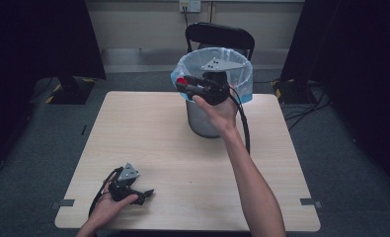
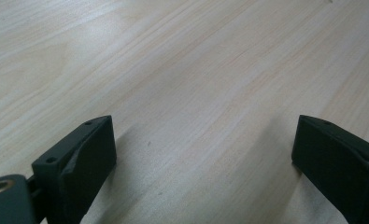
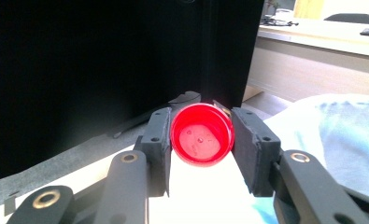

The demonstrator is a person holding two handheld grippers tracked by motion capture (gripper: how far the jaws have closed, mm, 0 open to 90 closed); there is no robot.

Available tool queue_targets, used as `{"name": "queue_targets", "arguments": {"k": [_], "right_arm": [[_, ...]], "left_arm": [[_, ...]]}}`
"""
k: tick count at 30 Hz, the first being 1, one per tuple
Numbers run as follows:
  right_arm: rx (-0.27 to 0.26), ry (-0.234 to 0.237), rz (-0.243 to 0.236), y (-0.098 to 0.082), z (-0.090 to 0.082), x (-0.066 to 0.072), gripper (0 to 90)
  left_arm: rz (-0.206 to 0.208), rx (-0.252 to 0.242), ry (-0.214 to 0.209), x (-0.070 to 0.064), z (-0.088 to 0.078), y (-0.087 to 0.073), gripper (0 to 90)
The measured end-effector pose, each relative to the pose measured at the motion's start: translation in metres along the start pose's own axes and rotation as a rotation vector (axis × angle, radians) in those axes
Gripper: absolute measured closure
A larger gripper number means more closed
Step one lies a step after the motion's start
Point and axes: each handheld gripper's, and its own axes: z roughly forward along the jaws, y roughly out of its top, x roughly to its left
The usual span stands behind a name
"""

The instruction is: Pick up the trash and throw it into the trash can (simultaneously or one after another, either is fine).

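Between gripper (image 3: pixel 201 140) pads, red cap (image 3: pixel 202 135) open-side camera-ward

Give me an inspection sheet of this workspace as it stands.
Surface: light wooden table, bare apart from the bin.
Job's things: red cap, open side toward the camera; grey bin with blue liner at the table's far edge.
Clutter: nothing seen.
Grippers: right gripper shut on the red cap, held at the bin's rim; left gripper open, low over the table near the front edge.
Cables: black cable trails from the right gripper.
Surroundings: black chair behind the bin, dark screens at both sides.
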Motion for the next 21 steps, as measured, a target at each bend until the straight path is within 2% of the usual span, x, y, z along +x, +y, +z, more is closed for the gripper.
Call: {"name": "queue_targets", "arguments": {"k": [12, 21], "right_arm": [[-0.002, -0.063, 0.030, 0.004, -0.007, -0.028, 59.9], [0.005, -0.148, 0.058, 0.008, -0.009, -0.051, 59.9]], "left_arm": [[0.000, 0.000, 0.000, 0.000, 0.000, 0.000, 6.0], [-0.003, -0.006, 0.003, 0.000, 0.000, 0.000, 6.0]]}}
